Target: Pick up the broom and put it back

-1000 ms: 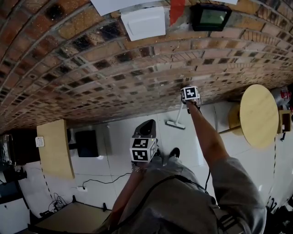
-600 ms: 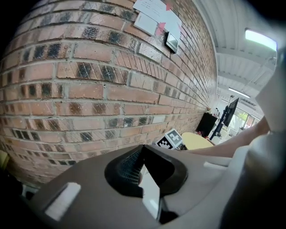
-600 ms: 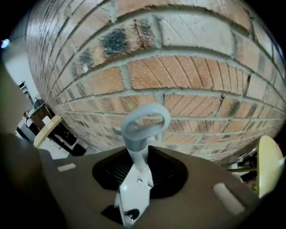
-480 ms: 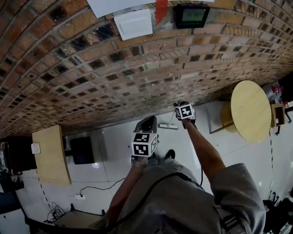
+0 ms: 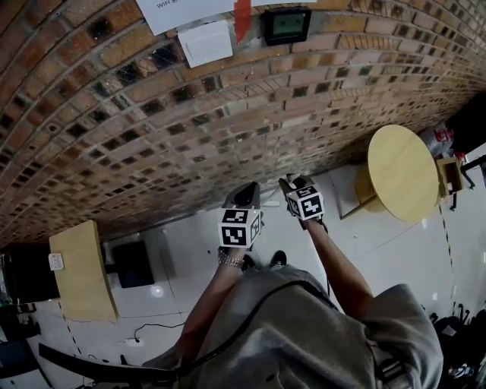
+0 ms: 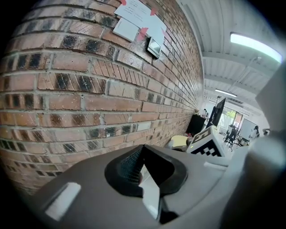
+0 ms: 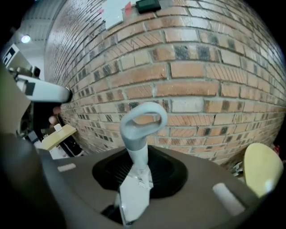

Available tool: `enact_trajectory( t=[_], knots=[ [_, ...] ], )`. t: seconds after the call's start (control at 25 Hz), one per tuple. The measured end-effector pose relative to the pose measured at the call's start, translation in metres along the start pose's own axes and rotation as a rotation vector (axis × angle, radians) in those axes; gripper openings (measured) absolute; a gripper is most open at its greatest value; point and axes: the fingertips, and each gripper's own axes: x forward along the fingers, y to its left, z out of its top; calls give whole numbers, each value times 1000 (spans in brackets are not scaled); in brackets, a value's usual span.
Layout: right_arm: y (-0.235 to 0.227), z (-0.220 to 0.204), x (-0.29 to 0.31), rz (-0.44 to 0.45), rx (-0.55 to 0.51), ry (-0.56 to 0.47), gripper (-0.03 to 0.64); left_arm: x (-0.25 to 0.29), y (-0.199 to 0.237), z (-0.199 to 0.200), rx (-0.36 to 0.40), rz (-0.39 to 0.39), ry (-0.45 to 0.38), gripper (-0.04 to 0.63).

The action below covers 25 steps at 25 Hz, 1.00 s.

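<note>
Close before the brick wall (image 5: 190,106), the right gripper (image 5: 288,185) is clamping the broom (image 7: 138,145) just below its grey loop, loop end facing the wall, likely for returning it there, while the left gripper (image 5: 247,194) is hovering alongside, jaws closed on nothing.

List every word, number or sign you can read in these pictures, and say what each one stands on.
"WiFi": the start of a printed line on the white sheet on the brick wall; the rest runs off the head view's top edge.
Black wall display: the print on its green screen is too small to read.
White label on the wooden cabinet: too small to read.
Nothing else is legible.
</note>
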Motion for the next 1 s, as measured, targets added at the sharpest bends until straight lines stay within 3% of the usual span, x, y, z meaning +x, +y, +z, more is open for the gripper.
enact_trajectory(
  t=[0.4,0.68,1.0],
  knots=[
    [44,64,-67,-21,28,-93,94,-4,-4,20,21,-17,-49,0],
    [58,69,-78,-6,11,-94,94,-3,-14,21,87,-21,-19,0],
    [63,68,-81,-7,-17,-79,95,-7,-11,26,39,-16,-52,3]
  ],
)
